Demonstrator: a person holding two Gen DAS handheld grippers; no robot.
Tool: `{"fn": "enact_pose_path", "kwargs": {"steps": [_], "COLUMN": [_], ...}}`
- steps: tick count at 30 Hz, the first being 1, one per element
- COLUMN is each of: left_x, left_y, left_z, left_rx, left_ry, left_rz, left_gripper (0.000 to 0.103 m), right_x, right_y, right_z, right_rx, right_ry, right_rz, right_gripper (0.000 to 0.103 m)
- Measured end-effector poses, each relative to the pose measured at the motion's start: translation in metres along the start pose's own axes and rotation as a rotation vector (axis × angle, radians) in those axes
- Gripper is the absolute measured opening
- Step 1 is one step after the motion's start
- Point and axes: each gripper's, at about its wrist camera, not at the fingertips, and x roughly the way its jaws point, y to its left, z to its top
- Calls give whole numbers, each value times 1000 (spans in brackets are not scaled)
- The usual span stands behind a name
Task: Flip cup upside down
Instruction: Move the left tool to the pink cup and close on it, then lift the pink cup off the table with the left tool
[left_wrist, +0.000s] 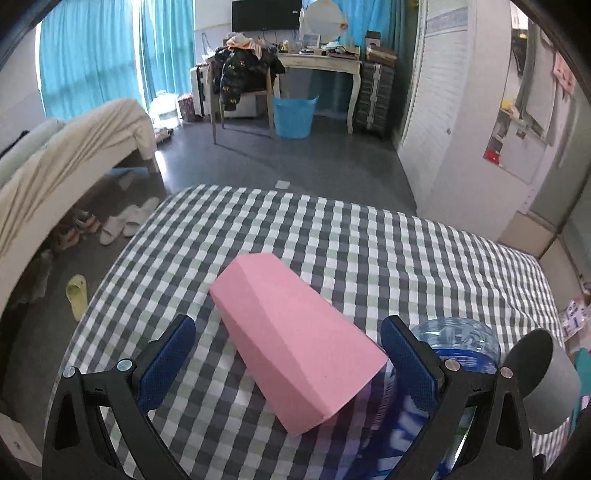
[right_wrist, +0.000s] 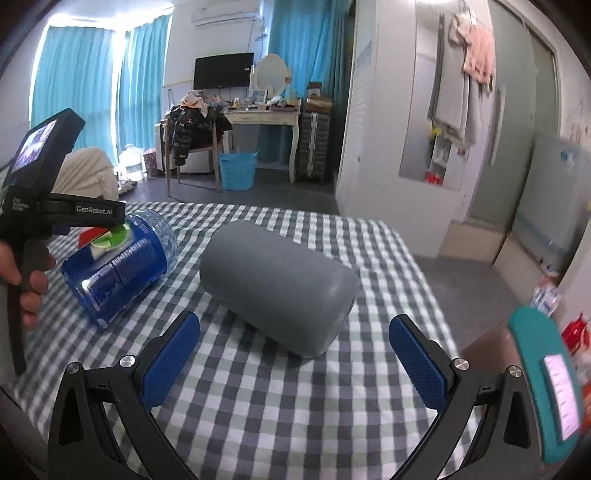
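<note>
A pink faceted cup (left_wrist: 295, 347) lies on its side on the checked tablecloth (left_wrist: 369, 236), between my left gripper's (left_wrist: 288, 350) open blue pads, which stand apart from it on both sides. A grey cup (right_wrist: 277, 284) lies on its side just ahead of my open right gripper (right_wrist: 295, 350); it also shows at the right edge of the left wrist view (left_wrist: 546, 384). A blue transparent cup (right_wrist: 118, 262) lies on its side to the left, under the left gripper's body (right_wrist: 48, 210); it also shows in the left wrist view (left_wrist: 458, 343).
The checked table (right_wrist: 258, 406) ends at a far edge with grey floor beyond. A teal device (right_wrist: 550, 387) sits at the right. A bed (left_wrist: 55, 162), slippers (left_wrist: 122, 221), a chair with clothes (left_wrist: 240, 81) and a blue basket (left_wrist: 293, 116) stand farther off.
</note>
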Motion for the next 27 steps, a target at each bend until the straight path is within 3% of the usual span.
{"fn": "enact_pose_path", "kwargs": {"steps": [4, 7, 9, 17, 27], "left_x": [-2, -10, -14, -42, -103], "left_y": [6, 11, 16, 28, 52], "left_z": [-5, -13, -17, -36, -100], "left_rx": [32, 49, 37, 60, 66], "left_ry": [9, 15, 32, 22, 30], "left_rz": [-30, -85, -143, -157, -216], "left_gripper": [101, 85, 67, 65, 65], "right_x": [-3, -9, -12, -37, -81], "right_y": [4, 7, 10, 27, 46], "right_z": [2, 3, 4, 8, 11], "right_rx": [-10, -9, -8, -33, -45], "right_ry": [-7, -16, -21, -46, -91], "right_rz": [12, 18, 22, 29, 19], "right_gripper": [103, 103, 103, 103, 103]}}
